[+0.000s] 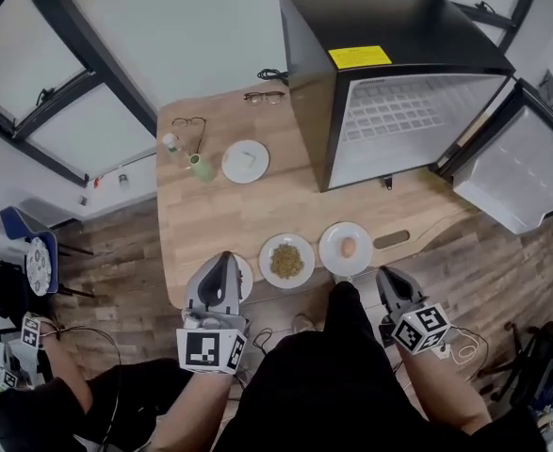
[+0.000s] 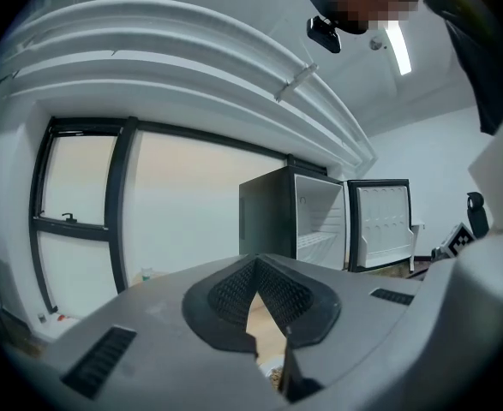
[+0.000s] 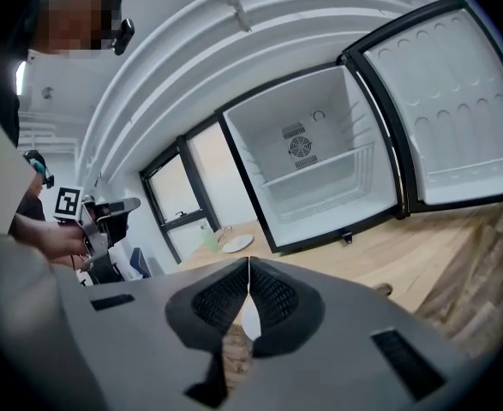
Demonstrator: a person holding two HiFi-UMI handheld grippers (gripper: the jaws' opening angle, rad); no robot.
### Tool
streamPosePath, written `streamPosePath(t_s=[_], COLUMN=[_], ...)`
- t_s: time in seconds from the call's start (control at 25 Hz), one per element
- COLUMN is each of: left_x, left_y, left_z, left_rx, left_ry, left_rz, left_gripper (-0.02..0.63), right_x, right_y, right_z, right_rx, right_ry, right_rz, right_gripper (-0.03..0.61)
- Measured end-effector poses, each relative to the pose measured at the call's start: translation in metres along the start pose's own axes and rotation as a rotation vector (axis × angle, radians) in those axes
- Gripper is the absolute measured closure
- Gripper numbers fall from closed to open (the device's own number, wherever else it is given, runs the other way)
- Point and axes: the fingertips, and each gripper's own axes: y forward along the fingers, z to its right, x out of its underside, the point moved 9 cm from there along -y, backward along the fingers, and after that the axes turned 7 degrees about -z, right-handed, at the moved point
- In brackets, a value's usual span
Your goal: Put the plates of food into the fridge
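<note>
Three white plates sit along the wooden table's (image 1: 210,215) near edge. One holds an egg (image 1: 346,248), one holds greenish-brown food (image 1: 286,261), and the third (image 1: 245,273) is mostly hidden under my left gripper (image 1: 223,260). A fourth plate (image 1: 246,161) lies further back on the table. The black fridge (image 1: 398,73) stands on the table's right end with its door (image 1: 526,163) wide open. My left gripper (image 2: 256,264) is shut and empty, over the table's front edge. My right gripper (image 1: 386,276) hangs just off that edge, right of the egg plate. Its jaws (image 3: 248,264) are shut on nothing.
Two pairs of glasses (image 1: 189,122) (image 1: 265,97) and a green bottle (image 1: 201,168) lie at the back of the table. The fridge's white inside (image 3: 311,169) has a single wire shelf. A person's dark clothing (image 1: 351,384) fills the bottom of the head view.
</note>
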Motion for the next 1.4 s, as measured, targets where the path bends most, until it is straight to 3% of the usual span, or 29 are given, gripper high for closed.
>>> streamPosePath(t_s=[0.4,0.6,0.8,1.2,1.4], left_x=[0.007,0.008,0.010,0.015,0.014], left_y=[0.008,0.009,0.013,0.013,0.016], left_z=[0.005,0.004,0.005,-0.002,-0.007], left_rx=[0.030,0.034,0.034,0.003,-0.009], left_ry=[0.012,0.047,0.064,0.083,0.087], left_rz=[-0.053,-0.076,-0.096,-0.145,-0.158], left_gripper=[0.611,0.611,0.611,0.611,0.611], right_x=[0.076,0.094,0.110,0.137,0.138], right_y=[0.029,0.042,0.061,0.096,0.103], right_z=[0.020,0.031,0.044,0.064,0.064], right_rx=[0.004,0.010,-0.004,-0.063,-0.089], right_ry=[0.255,0.344,0.499,0.800,0.878], right_rz=[-0.124,-0.141,-0.145,-0.126,-0.103], right_gripper=[0.553,0.449,0.407,0.407,0.430])
